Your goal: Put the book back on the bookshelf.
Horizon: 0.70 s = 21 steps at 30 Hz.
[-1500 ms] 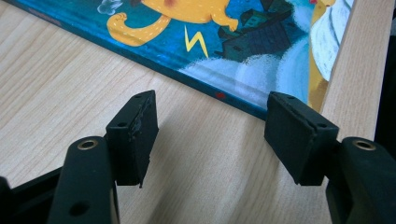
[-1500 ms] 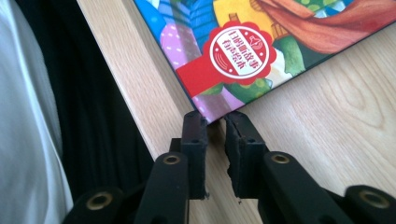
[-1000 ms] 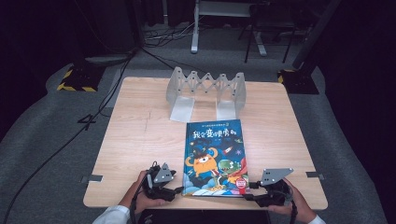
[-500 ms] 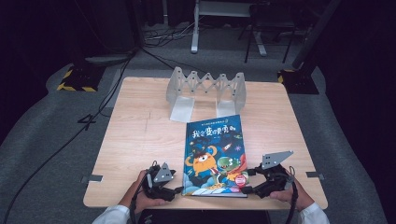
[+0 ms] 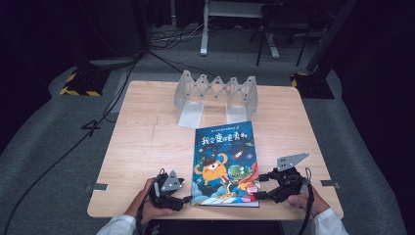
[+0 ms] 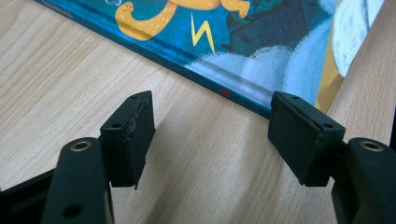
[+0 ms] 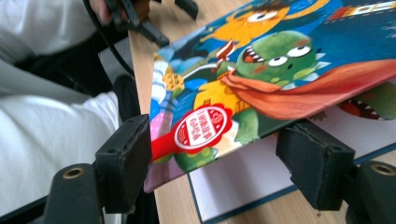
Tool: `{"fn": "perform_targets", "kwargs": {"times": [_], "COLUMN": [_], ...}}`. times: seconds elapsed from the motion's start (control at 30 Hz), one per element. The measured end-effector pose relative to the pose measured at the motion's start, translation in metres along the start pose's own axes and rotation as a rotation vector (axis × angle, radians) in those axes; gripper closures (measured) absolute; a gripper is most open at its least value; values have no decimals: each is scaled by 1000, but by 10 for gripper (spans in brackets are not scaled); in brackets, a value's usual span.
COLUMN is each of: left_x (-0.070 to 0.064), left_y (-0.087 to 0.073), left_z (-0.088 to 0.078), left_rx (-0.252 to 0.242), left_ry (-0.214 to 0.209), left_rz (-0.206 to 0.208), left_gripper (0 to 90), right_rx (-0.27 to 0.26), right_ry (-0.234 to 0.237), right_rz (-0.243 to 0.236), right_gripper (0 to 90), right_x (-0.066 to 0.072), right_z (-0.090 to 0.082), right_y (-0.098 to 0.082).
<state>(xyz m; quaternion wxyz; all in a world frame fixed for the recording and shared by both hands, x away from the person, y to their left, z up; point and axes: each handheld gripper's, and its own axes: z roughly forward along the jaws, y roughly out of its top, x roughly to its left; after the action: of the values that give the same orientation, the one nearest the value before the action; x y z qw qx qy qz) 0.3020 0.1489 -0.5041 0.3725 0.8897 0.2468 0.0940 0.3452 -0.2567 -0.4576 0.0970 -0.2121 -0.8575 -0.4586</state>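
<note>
A picture book [image 5: 225, 161] with a blue cartoon cover lies flat on the wooden table [image 5: 147, 142], near its front edge. My left gripper [image 5: 186, 194] rests at the book's near left corner. Its jaws [image 6: 210, 126] stand open on bare wood, just short of the book's edge [image 6: 261, 42]. My right gripper [image 5: 259, 187] is at the book's lower right edge. Its jaws [image 7: 215, 154] have just been opening. The cover's lifted corner [image 7: 201, 128] lies between them, raised off the white inner page [image 7: 261, 177], with the pads not pressing on it.
A grey metal accordion book stand [image 5: 215, 93] sits at the back middle of the table. The person's white-clothed body [image 7: 46, 121] is close behind the front edge. The left gripper [image 7: 140, 18] shows across the book in the right gripper view. Cables run over the floor beyond.
My right gripper has moved a little away from the table's front edge along the book's right side, and its jaws have spread apart. The left gripper has stayed put.
</note>
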Motion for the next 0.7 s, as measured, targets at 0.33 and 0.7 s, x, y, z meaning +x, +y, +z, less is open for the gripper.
{"fn": "perform_targets", "kwargs": {"times": [0.33, 0.7], "left_x": [0, 1], "left_y": [0, 1], "left_z": [0, 1], "left_rx": [0, 2], "left_ry": [0, 4], "left_rz": [1, -3], "left_gripper": [316, 298], "right_rx": [24, -53], "right_ry": [-126, -76], "right_rz": [73, 103], "right_gripper": [285, 344], "right_x": [-16, -39], "right_z": [18, 37], "right_y": [6, 21]}}
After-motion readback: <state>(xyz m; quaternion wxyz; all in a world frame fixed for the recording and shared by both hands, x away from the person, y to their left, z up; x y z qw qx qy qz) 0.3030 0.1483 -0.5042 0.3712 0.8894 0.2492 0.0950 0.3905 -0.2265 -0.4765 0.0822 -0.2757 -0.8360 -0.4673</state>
